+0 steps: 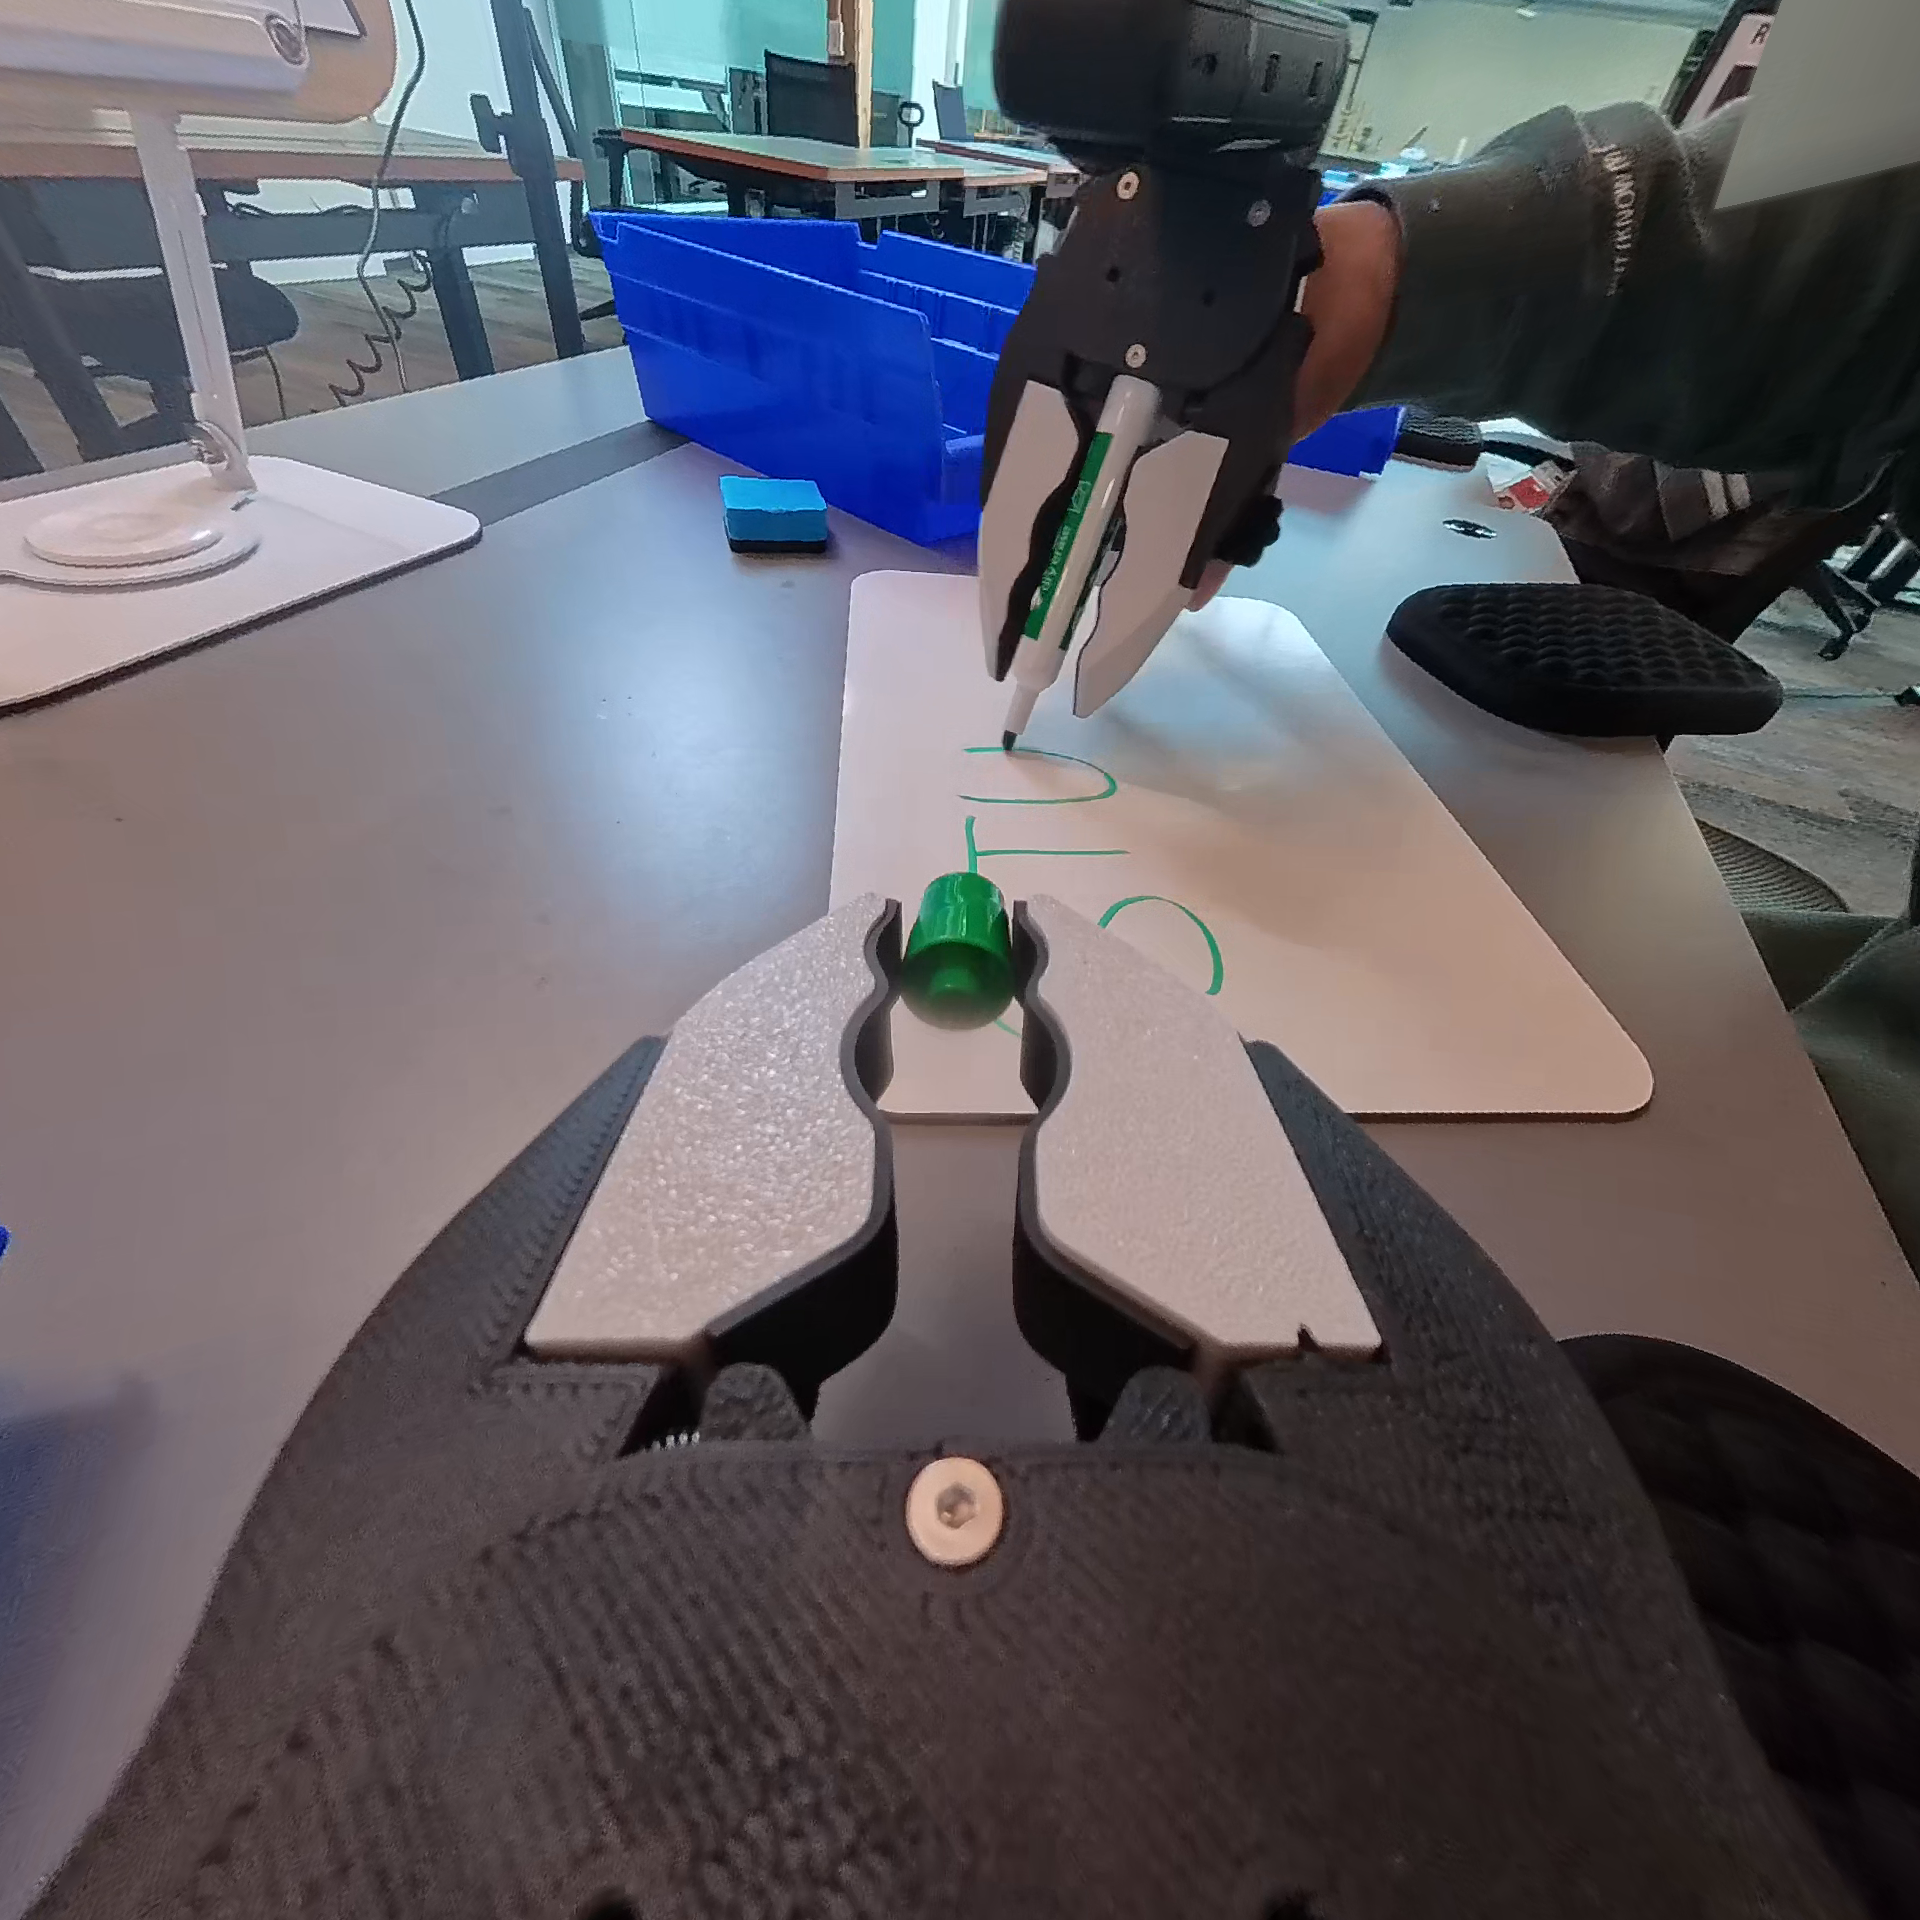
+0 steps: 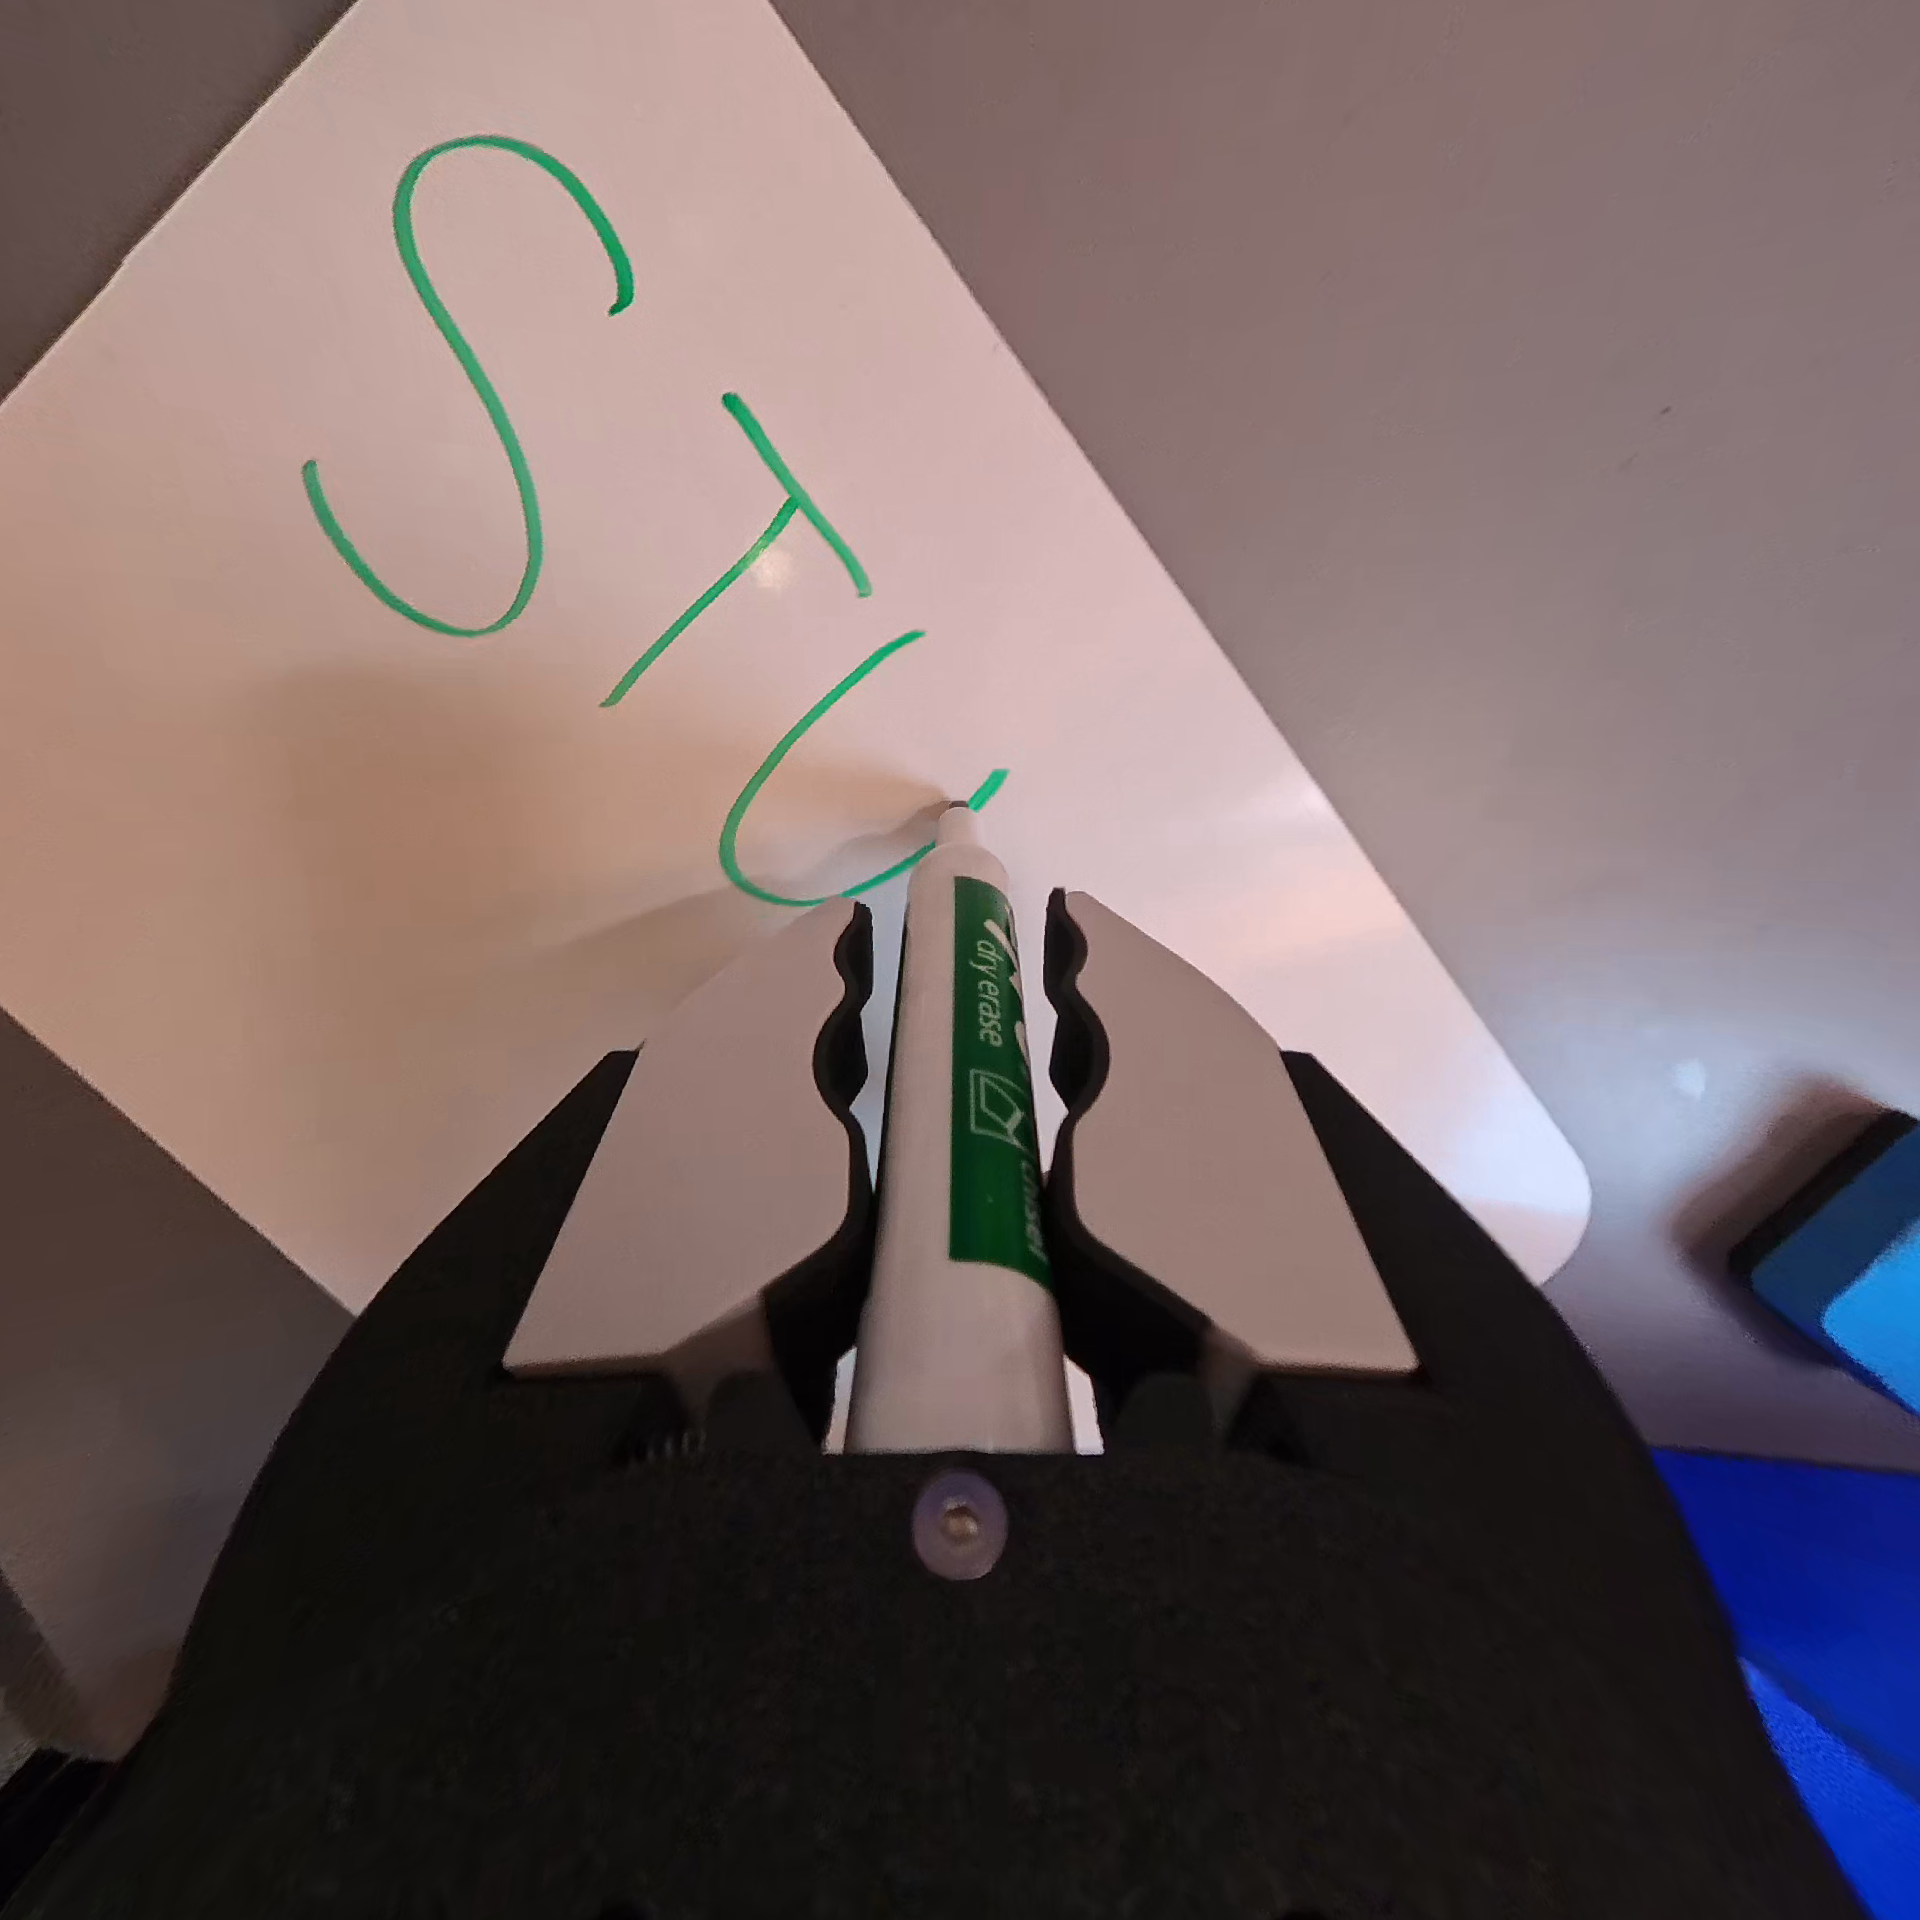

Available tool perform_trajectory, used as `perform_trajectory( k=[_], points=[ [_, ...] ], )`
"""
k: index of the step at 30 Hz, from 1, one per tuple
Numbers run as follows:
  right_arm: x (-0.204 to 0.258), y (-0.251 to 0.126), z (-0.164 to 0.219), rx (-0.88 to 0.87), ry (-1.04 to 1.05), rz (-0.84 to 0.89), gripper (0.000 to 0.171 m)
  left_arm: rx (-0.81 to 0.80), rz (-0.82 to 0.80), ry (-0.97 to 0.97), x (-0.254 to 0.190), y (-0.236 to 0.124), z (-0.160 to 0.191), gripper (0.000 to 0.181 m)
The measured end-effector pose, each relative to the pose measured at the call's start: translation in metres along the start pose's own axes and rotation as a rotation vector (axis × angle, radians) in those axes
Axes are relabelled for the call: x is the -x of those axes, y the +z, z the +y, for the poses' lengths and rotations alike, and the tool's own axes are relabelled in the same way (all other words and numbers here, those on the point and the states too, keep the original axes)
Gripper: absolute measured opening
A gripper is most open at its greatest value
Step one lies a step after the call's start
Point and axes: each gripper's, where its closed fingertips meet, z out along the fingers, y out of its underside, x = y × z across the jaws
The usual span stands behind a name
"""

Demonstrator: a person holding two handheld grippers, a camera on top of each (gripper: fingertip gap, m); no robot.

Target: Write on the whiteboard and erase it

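**Green marker tip down on the whiteboard**

The right gripper (image 2: 956, 914), black with pale grey fingers, is closed around a white dry-erase marker with a green label (image 2: 971, 1122), its barrel running straight out between the fingers. The marker's tip touches the flat white whiteboard with rounded corners (image 2: 1195, 727), right at the end of a green stroke; green handwriting (image 2: 499, 416) runs from the upper left of the right wrist view down to the centre.

In the left wrist view, the left gripper (image 1: 954, 935) pinches a small green marker cap (image 1: 956, 961) at its fingertips, jaws nearly together, low over the board's near edge. The board lies on a grey table (image 1: 416, 883). A blue-and-black block eraser (image 1: 776, 512) sits near the board's far corner, centre-left of the frame, just beside a blue plastic bin (image 1: 790, 343). A white stand on a flat base (image 1: 177, 416) occupies the upper left.
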Motion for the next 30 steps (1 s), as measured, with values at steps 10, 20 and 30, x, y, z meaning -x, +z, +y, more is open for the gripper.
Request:
perform_trajectory(
  k=[10, 20, 30],
  points=[
    [0.024, -0.012, 0.028, 0.026, 0.023, -0.013, 0.033, -0.001, -0.004, -0.001, 0.001, 0.0, 0.0, 0.02],
    [-0.018, -0.011, 0.0, -0.023, 0.017, 0.034, 0.033, -0.001, -0.002, -0.003, 0.001, -0.001, 0.0, 0.02],
    [-0.024, 0.0, -0.001, 0.02, -0.007, 0.021, 0.033, -0.001, -0.001, -0.005, 0.001, 0.0, 0.0, 0.02]
  ],
)
